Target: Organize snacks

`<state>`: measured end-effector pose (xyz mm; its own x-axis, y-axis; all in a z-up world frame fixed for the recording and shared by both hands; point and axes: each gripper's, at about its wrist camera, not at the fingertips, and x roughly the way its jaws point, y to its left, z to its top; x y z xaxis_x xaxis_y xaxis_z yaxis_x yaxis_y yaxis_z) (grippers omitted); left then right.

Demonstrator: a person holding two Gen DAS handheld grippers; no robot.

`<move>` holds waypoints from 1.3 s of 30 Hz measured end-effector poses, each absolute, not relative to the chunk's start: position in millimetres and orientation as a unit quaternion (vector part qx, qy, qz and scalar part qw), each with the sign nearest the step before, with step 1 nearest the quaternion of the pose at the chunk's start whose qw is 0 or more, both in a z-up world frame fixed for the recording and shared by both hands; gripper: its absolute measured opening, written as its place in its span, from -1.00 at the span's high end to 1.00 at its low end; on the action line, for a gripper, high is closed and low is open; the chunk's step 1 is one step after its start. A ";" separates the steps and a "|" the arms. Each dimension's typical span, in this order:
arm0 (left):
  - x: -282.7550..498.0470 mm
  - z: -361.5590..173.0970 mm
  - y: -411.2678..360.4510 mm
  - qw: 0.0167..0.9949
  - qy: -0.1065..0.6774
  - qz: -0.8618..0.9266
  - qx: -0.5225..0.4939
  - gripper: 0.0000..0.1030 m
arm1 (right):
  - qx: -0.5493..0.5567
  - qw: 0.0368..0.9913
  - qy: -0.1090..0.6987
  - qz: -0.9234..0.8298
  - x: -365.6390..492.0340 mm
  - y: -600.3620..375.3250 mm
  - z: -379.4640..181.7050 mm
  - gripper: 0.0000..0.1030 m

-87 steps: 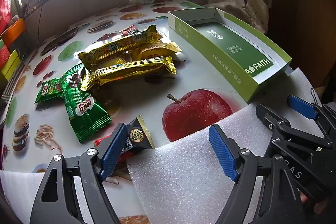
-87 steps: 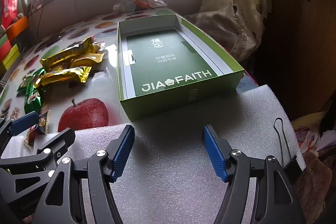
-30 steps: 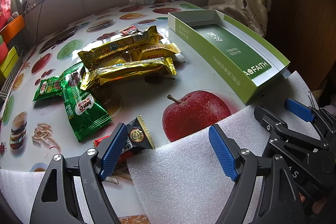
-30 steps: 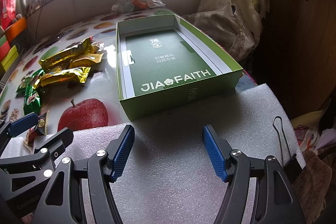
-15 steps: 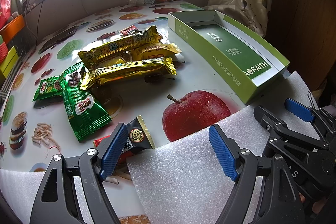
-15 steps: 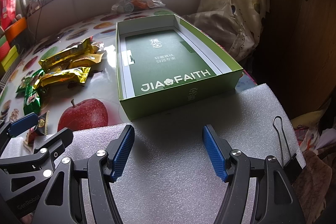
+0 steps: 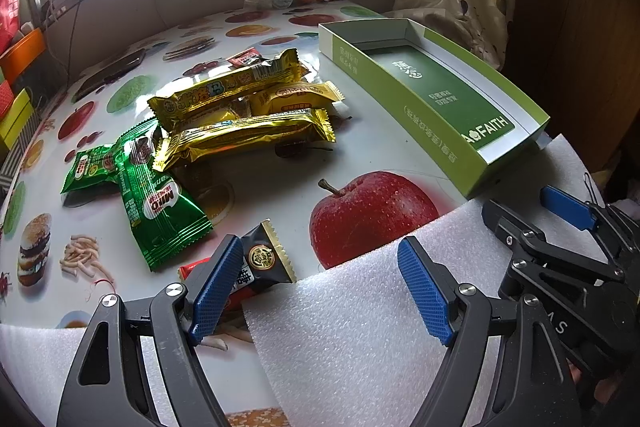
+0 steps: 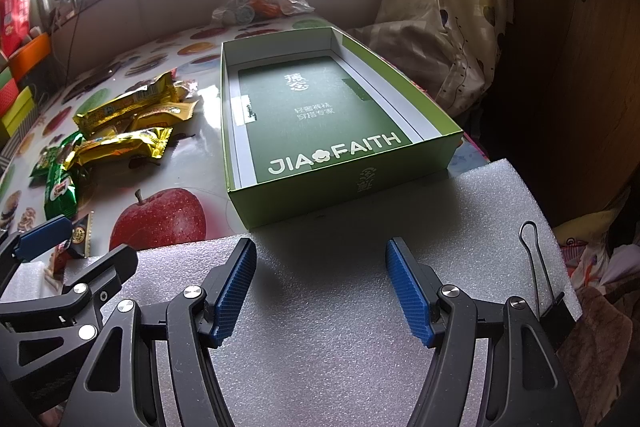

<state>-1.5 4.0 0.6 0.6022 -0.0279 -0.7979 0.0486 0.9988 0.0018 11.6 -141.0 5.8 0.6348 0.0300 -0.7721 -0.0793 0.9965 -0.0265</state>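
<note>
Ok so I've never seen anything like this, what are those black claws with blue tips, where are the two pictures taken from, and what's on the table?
They are two hand-held grippers, one in each of a person's hands, each carrying a camera that looks out along its fingers. One picture comes from the left gripper, the other from the right gripper. Both are open and hold nothing, resting over white foam sheets. On the fruit-print table lie gold snack bars, green snack packets and a small black packet, loose beside a green box with no snacks in it.

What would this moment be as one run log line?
left hand-held gripper open, empty | right hand-held gripper open, empty | snacks on table | green box empty
</note>
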 end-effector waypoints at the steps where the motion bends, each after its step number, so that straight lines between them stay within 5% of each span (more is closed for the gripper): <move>1: -1.5 0.5 4.2 0.895 0.445 -0.022 0.011 -0.55 | -0.029 0.904 0.426 0.030 11.5 -141.0 5.8 -0.31; 20: -16.1 31.7 24.7 0.909 0.414 -0.040 -0.026 -0.55 | -0.028 0.920 0.384 0.076 -3.6 -132.8 29.5 -0.31; 39: -30.5 44.6 142.3 0.909 0.402 0.068 -0.086 -0.55 | -0.061 0.870 0.400 0.282 11.7 -48.3 36.1 -0.30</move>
<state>-30.5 142.3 44.6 0.6668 0.0542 -0.7433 -0.1932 0.9758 -0.1022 11.7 -48.3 36.1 0.5212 0.4415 -0.7304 -0.5392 0.8337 0.1192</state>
